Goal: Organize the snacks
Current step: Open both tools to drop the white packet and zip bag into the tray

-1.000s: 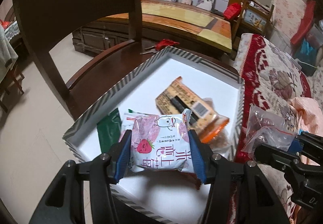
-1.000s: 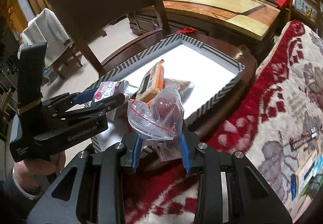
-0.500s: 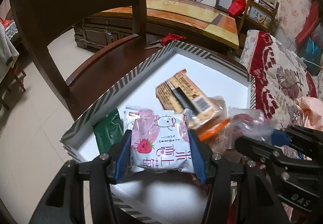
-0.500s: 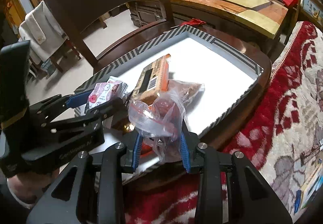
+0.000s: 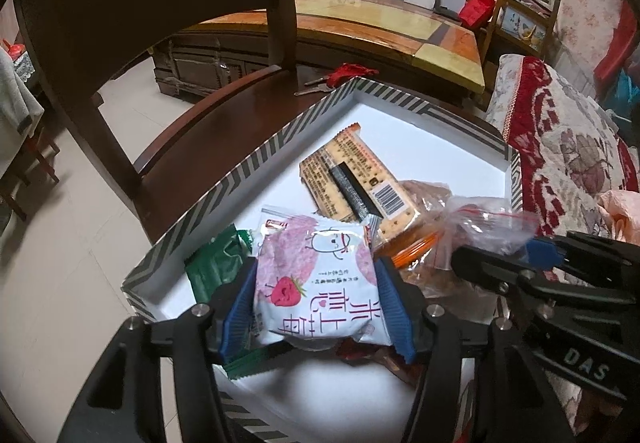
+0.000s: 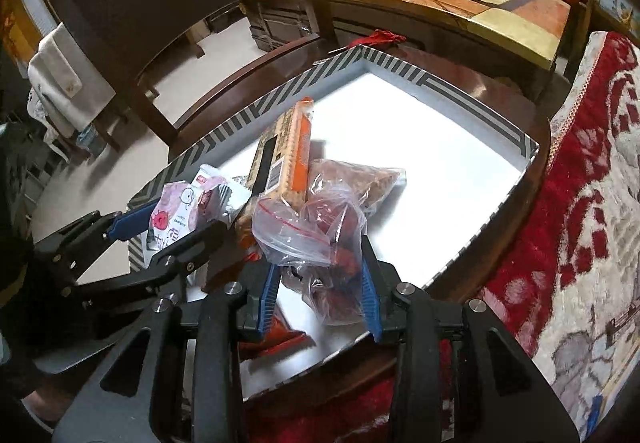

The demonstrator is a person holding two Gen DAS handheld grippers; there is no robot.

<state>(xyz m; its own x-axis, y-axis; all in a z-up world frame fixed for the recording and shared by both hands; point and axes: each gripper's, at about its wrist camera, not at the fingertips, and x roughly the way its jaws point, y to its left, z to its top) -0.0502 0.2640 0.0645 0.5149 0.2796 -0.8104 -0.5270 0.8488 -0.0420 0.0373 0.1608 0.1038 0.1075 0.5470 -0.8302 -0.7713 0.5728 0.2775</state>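
Note:
A white box with a striped rim (image 5: 280, 147) (image 6: 460, 91) sits on a dark wooden chair seat. In it lie a tan cracker pack (image 5: 360, 179) (image 6: 288, 147), a green packet (image 5: 216, 267) and a brown snack bag (image 6: 360, 175). My left gripper (image 5: 316, 263) (image 6: 172, 223) has a pink strawberry packet (image 5: 320, 283) between its blue pads. Its jaws are opening, with the pads still against the packet's sides. My right gripper (image 6: 320, 263) (image 5: 500, 251) holds a clear zip bag (image 6: 312, 227) upright over the box's near corner, and its jaws are opening too.
The chair back (image 5: 140, 3) rises behind the box at left. A red patterned sofa cover (image 5: 568, 147) borders the box on the right. Keys with a red tassel (image 5: 352, 71) lie on the seat past the far rim. A long wooden table (image 5: 380, 23) stands beyond.
The right gripper carried the zip bag from over the sofa cover in over the box, beside the left gripper. Both pairs of pads stand slightly wider. The left gripper stayed put.

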